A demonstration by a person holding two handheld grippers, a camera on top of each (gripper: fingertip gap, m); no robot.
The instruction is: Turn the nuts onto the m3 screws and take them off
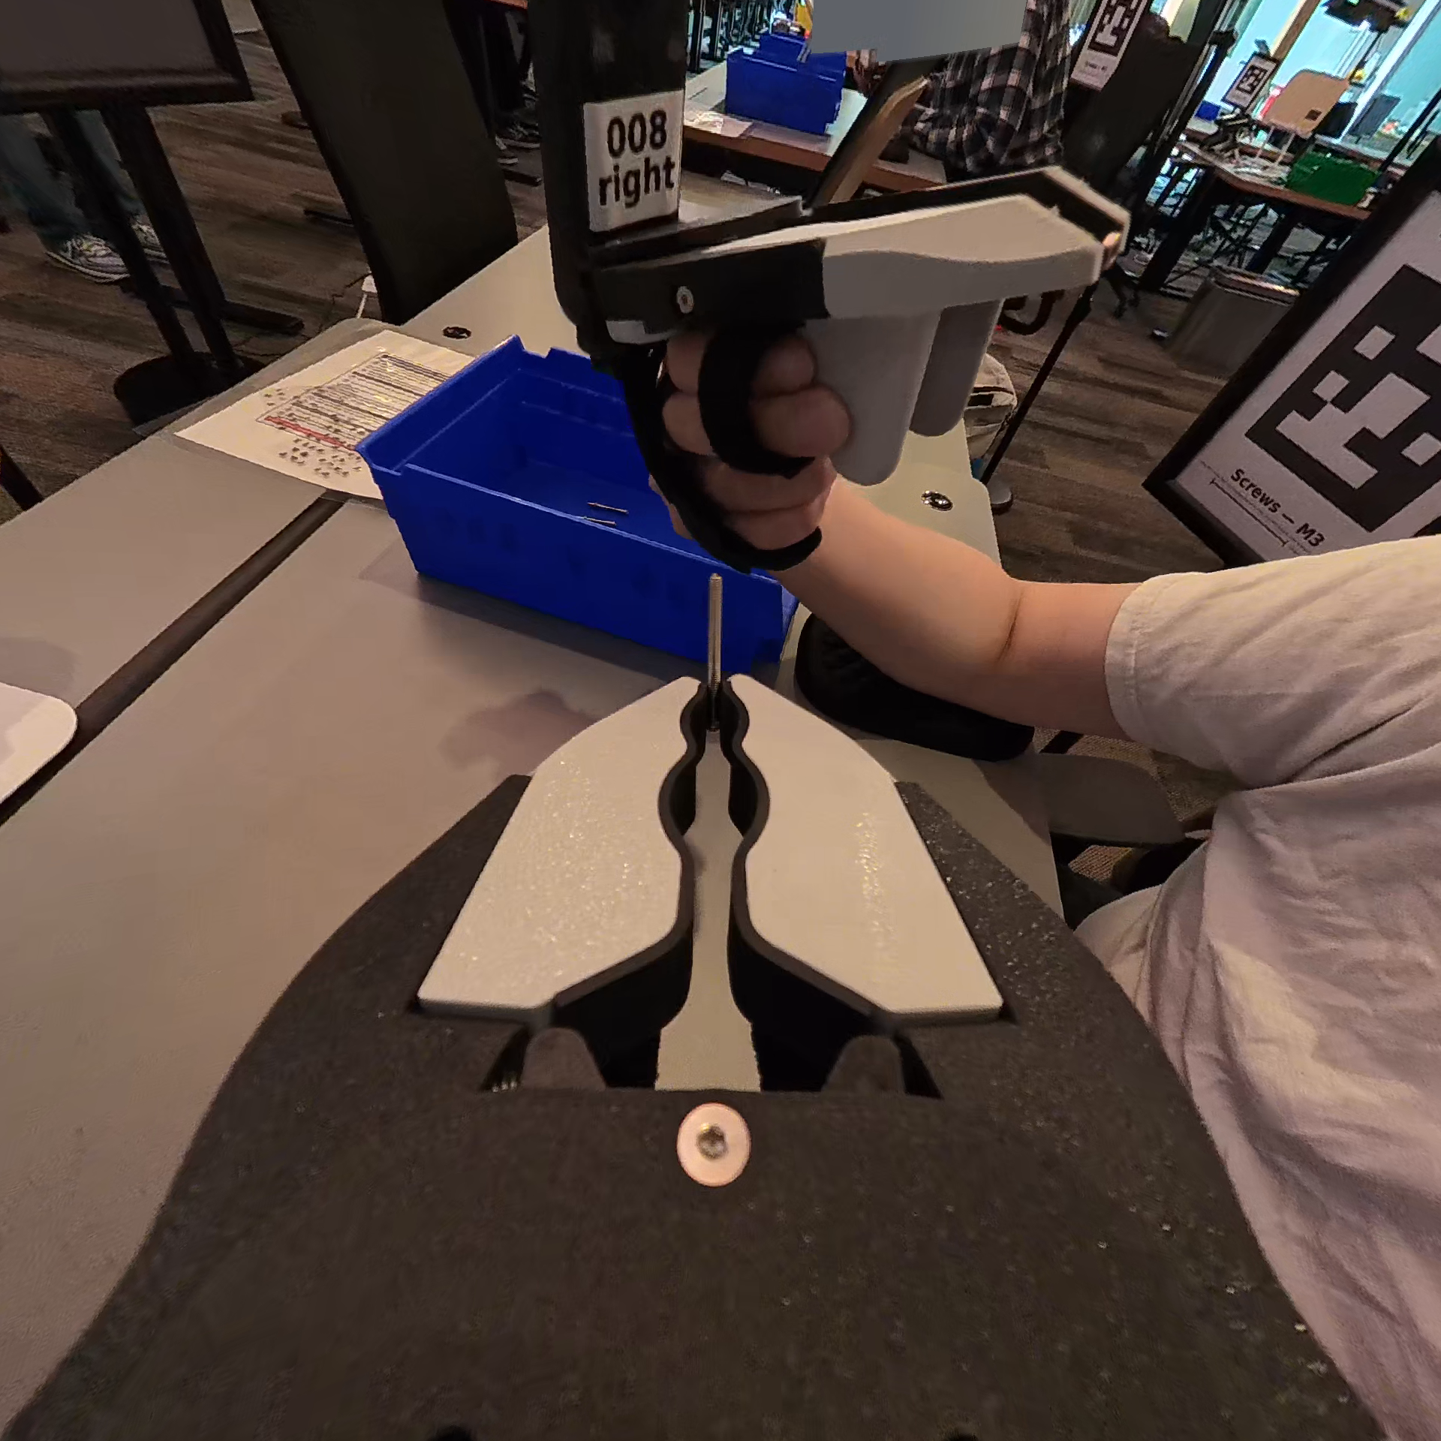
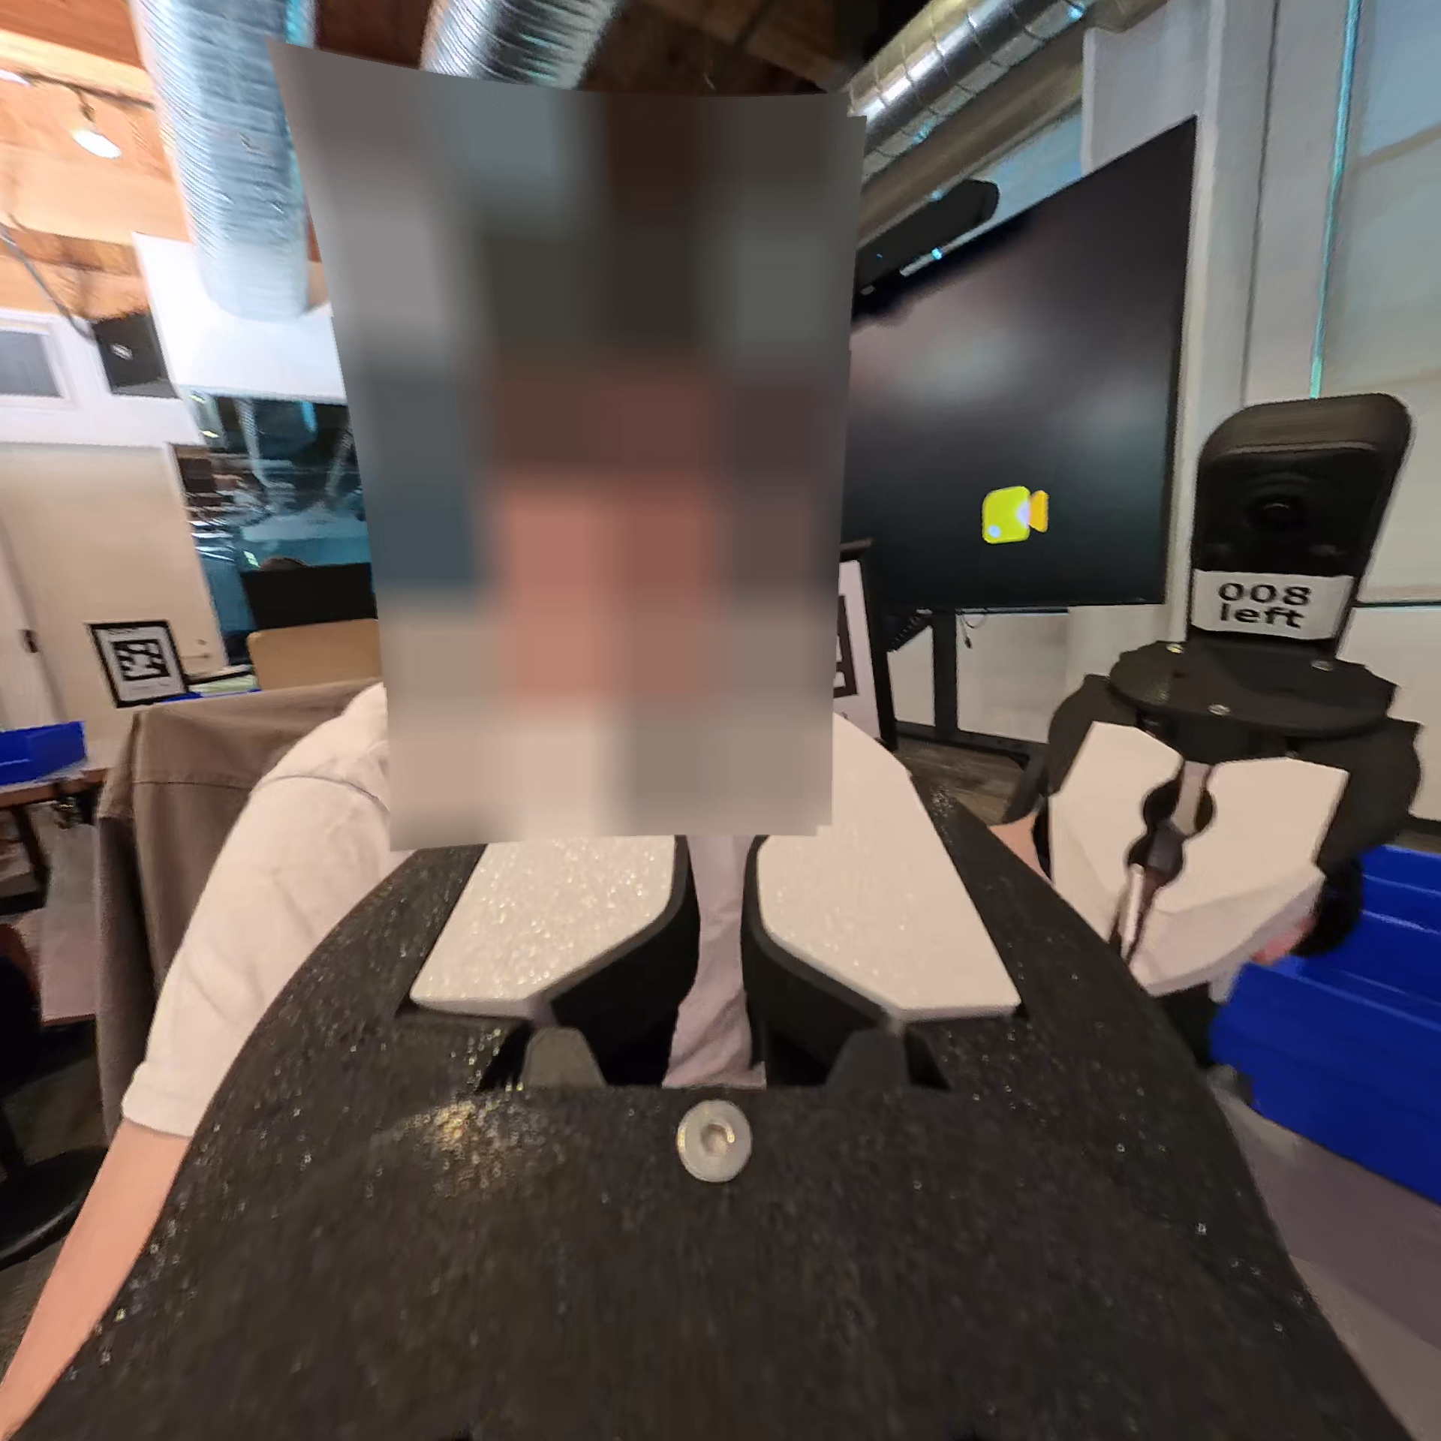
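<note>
My left gripper (image 1: 713, 690) is shut on a long thin m3 screw (image 1: 714, 624). The screw sticks out forward from the fingertips, above the grey table (image 1: 234, 780). My right gripper (image 1: 1095, 234) is held up high in a hand, beyond the blue bin and pointing back toward the person. In the right wrist view its fingers (image 2: 577, 920) stand close together with a narrow gap. A blur patch covers their tips, so I cannot tell whether they hold a nut. The left gripper (image 2: 1134, 920) shows at the right of that view.
A blue bin (image 1: 468, 499) sits on the table just beyond the screw, with two screws (image 1: 604, 515) lying in it. A paper sheet (image 1: 327, 405) with several small nuts lies behind it to the left. The person's forearm (image 1: 936, 624) crosses from the right. My right fingertips sit around 12 centimetres from my left ones.
</note>
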